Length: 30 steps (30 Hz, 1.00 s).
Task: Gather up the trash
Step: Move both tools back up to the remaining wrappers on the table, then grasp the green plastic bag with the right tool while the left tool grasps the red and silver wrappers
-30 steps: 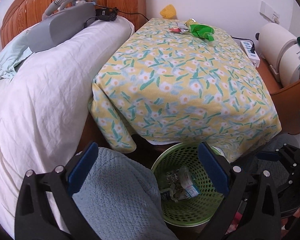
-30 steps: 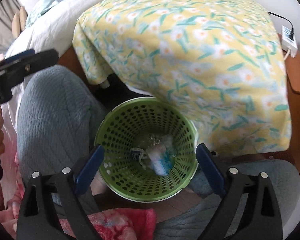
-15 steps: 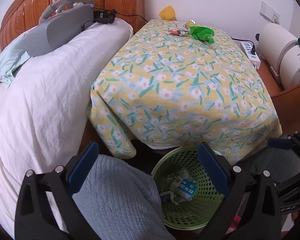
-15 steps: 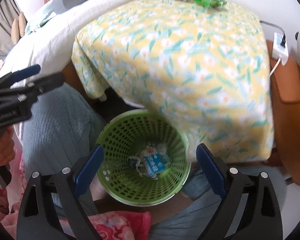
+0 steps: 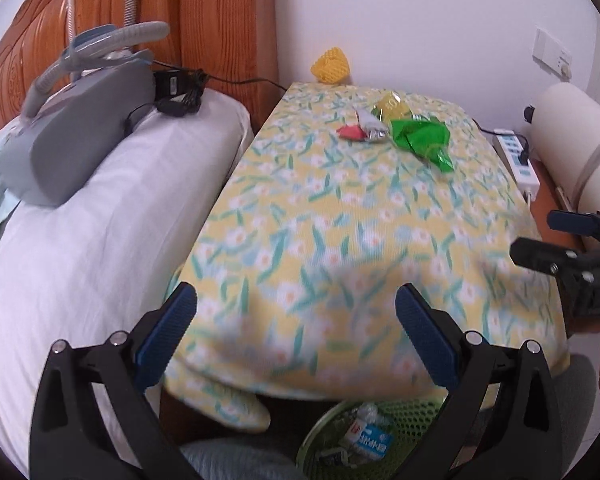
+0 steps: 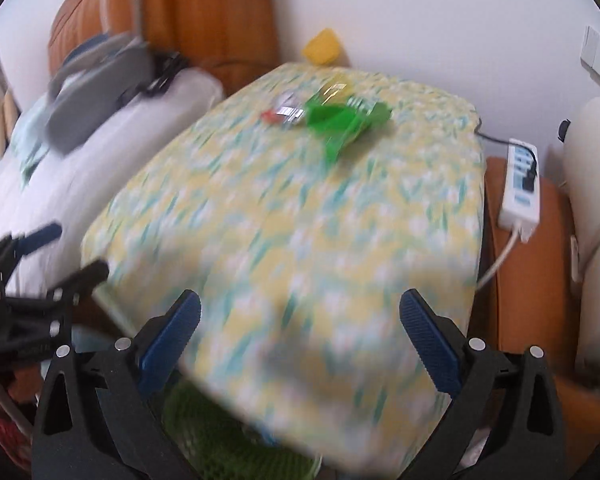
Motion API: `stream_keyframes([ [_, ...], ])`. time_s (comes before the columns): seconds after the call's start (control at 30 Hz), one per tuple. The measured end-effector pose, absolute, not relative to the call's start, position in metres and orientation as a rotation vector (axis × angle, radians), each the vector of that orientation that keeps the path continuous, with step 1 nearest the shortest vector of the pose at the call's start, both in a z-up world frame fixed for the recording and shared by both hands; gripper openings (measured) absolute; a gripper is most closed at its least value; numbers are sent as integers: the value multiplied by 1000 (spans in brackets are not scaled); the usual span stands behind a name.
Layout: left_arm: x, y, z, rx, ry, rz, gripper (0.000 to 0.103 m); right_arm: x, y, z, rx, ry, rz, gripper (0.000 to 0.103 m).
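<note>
Trash lies at the far end of the flowered table (image 5: 340,240): a green wrapper (image 5: 422,138), a red and silver wrapper (image 5: 360,130) and a yellow-green packet (image 5: 392,106). The green wrapper also shows blurred in the right wrist view (image 6: 344,122). A green mesh bin (image 5: 380,436) with a carton and scraps stands on the floor under the table's near edge. My left gripper (image 5: 296,328) is open and empty above the near table edge. My right gripper (image 6: 300,332) is open and empty too, and shows at the right edge of the left wrist view (image 5: 572,240).
A bed with a white pillow (image 5: 100,220) and a grey device with a hose (image 5: 80,120) lies on the left. A yellow object (image 5: 330,66) sits by the wall. A white power strip (image 5: 516,156) and white rolls (image 5: 572,132) are on the right.
Both grippers have risen from over the bin and tilted up toward the table top. The bin has dropped to the bottom of both views. Both stay open.
</note>
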<state>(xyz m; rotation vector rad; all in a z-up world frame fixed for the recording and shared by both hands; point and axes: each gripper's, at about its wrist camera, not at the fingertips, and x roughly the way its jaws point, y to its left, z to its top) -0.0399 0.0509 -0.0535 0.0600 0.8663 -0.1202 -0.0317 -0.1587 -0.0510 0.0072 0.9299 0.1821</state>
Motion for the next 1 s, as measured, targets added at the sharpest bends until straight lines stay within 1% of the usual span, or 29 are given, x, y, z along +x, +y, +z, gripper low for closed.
stream_keyframes([
  [0.3,44,37,-55,-1,864,-142,95,84,-176,-56,82,943,130,99],
  [0.47,69,28,-57,-3,863,-151,95,119,-176,-67,90,974,115,98],
  [0.57,78,25,-58,5,859,-148,95,130,-173,-73,80,993,116,88],
  [0.63,82,24,-60,1,862,-148,95,134,-172,-77,82,1003,124,75],
  [0.67,84,24,-60,0,863,-148,95,136,-172,-79,86,1006,129,71],
  [0.73,86,24,-61,2,866,-144,95,137,-172,-82,102,1010,143,56],
  [0.8,88,24,-63,6,867,-138,95,138,-173,-86,129,1021,170,36],
  [0.83,89,24,-63,7,867,-135,95,138,-173,-87,136,1022,176,32],
  [1.0,94,20,-66,11,879,-121,95,132,-171,-85,156,1007,197,30],
])
